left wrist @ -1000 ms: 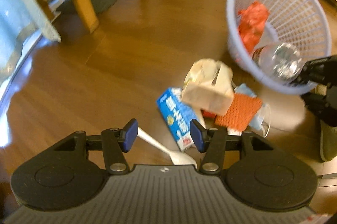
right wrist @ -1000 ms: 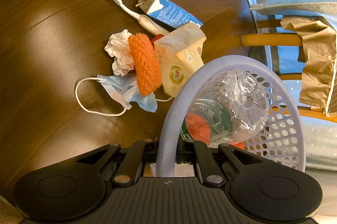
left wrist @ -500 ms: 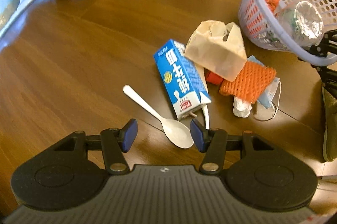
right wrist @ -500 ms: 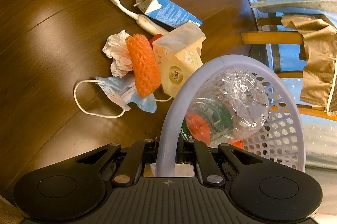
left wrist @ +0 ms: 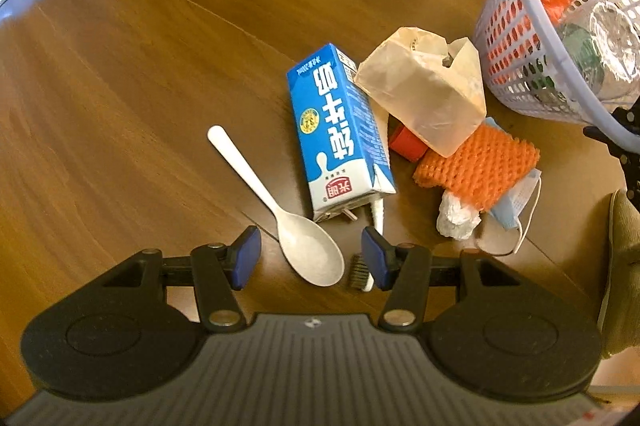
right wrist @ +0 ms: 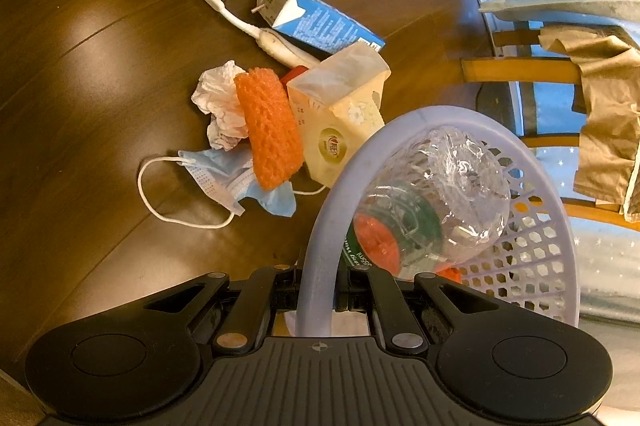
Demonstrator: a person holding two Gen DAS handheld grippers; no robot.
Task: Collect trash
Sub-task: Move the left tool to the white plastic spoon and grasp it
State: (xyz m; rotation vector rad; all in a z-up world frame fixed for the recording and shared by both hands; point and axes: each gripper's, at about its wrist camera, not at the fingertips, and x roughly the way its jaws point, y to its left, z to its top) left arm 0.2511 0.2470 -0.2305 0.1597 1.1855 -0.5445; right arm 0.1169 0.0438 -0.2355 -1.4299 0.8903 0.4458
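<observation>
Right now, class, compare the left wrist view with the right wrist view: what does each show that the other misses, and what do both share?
Only the left wrist view shows the left tool, open over the white spoon.

Only the right wrist view shows the right tool shut on the basket rim, and the cloth-draped chair.

Both show the spoon, milk carton, toothbrush, orange net, face mask and basket.

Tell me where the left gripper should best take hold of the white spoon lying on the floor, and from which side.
Probably the handle's mid-length, from straight above. The white spoon lies flat on the wooden floor, bowl up; its slim straight handle suits the left gripper, whose open jaws now flank the wide, shallow bowl. Turning the fingers across the handle also avoids the toothbrush and milk carton close beside the bowl.
</observation>
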